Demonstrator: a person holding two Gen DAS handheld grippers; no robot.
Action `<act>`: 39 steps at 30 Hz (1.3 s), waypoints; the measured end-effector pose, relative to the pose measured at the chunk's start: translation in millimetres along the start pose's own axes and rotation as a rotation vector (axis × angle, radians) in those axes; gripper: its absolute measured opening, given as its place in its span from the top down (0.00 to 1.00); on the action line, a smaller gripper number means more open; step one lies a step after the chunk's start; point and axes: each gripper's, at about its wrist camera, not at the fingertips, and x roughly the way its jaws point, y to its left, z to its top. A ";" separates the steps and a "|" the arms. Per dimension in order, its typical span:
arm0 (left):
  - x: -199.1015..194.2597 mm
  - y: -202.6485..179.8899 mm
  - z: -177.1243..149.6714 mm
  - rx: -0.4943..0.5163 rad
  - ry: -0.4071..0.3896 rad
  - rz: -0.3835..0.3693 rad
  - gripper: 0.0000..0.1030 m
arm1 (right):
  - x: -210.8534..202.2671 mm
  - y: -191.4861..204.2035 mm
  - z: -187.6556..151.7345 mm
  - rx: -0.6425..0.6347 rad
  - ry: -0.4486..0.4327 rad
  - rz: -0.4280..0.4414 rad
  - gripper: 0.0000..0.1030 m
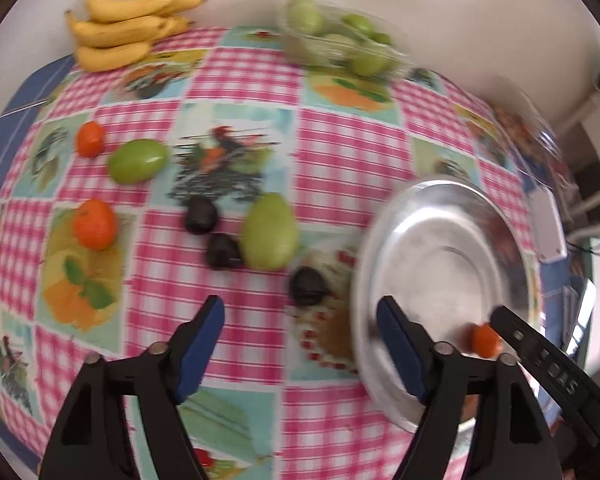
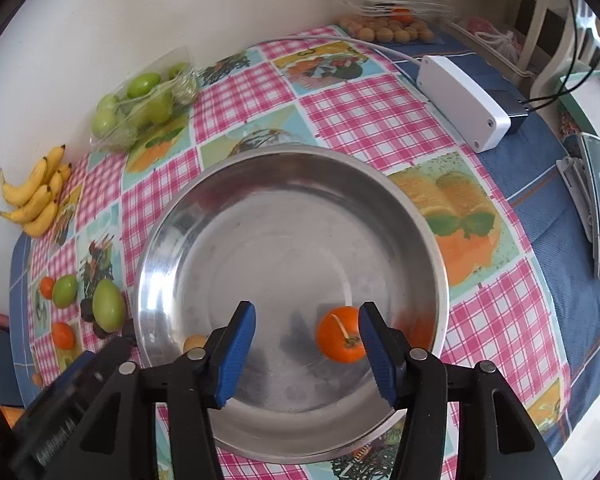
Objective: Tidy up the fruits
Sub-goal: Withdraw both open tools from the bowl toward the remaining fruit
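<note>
Fingers apart on both our grippers, left gripper (image 1: pixel 300 344) over loose fruit, right gripper (image 2: pixel 308 344) above bowl (image 2: pixel 180 216) where one tangerine (image 2: pixel 340 340) already sits, collecting there.

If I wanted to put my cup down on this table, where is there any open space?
Open cloth lies between the metal bowl and the bag of green fruit, and between the bowl and the white box. It is crowded left of the bowl: tangerines, green fruits and dark fruits cluster there.
</note>
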 end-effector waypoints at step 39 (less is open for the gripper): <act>-13.0 62.0 9.1 -0.072 -0.141 0.135 0.03 | 16.5 46.2 -12.1 -0.172 -0.002 0.113 0.00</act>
